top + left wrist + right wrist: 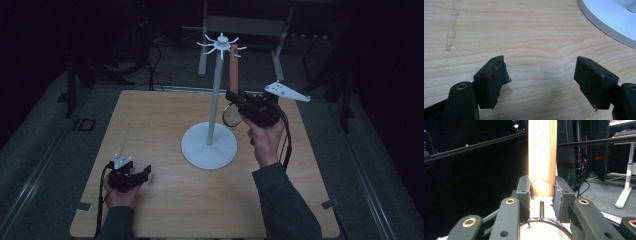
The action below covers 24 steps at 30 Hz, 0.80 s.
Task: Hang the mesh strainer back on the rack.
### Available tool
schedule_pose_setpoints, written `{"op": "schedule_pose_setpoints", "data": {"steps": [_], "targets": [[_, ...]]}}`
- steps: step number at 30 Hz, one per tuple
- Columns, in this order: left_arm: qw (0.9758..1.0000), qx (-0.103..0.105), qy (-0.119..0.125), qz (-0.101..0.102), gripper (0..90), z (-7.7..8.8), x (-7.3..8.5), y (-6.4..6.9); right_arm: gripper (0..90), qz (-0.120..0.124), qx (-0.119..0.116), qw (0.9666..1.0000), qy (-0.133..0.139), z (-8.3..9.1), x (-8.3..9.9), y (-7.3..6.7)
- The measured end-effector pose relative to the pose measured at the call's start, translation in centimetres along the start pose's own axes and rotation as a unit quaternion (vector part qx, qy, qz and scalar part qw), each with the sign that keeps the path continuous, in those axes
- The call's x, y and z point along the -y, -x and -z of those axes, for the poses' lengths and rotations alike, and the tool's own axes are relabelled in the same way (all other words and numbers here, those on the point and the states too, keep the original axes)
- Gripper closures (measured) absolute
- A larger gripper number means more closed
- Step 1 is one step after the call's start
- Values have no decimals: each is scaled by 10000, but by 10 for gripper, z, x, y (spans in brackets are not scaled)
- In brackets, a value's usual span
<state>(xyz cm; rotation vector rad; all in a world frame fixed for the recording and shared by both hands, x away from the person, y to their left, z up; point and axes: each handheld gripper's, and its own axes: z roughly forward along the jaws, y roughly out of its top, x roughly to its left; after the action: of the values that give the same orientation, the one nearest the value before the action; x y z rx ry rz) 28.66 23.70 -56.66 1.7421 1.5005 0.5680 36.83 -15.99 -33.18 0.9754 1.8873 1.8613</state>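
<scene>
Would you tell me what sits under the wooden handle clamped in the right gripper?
Below the wooden handle, a round metal-rimmed strainer head hangs; the right gripper and its links cover its sides.

You have a bare wooden table (pixel 165 125) under dim light, with a pale streak (pixel 451 30) marking its grain. Beyond it you see grey floor (pixel 45 135), dark cables (pixel 155 65), and a white desk leg (pixel 625 185).
</scene>
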Motion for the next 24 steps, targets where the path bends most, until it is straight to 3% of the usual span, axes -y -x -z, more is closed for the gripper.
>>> {"op": "schedule_pose_setpoints", "data": {"steps": [20, 24], "targets": [[10000, -1, 0, 0, 257, 0, 0, 0, 683, -85, -24, 9998, -173, -3, 7, 5], [10000, -1, -2, -3, 257, 0, 0, 0, 636, -94, 20, 9999, -139, -1, 9, 7]]}}
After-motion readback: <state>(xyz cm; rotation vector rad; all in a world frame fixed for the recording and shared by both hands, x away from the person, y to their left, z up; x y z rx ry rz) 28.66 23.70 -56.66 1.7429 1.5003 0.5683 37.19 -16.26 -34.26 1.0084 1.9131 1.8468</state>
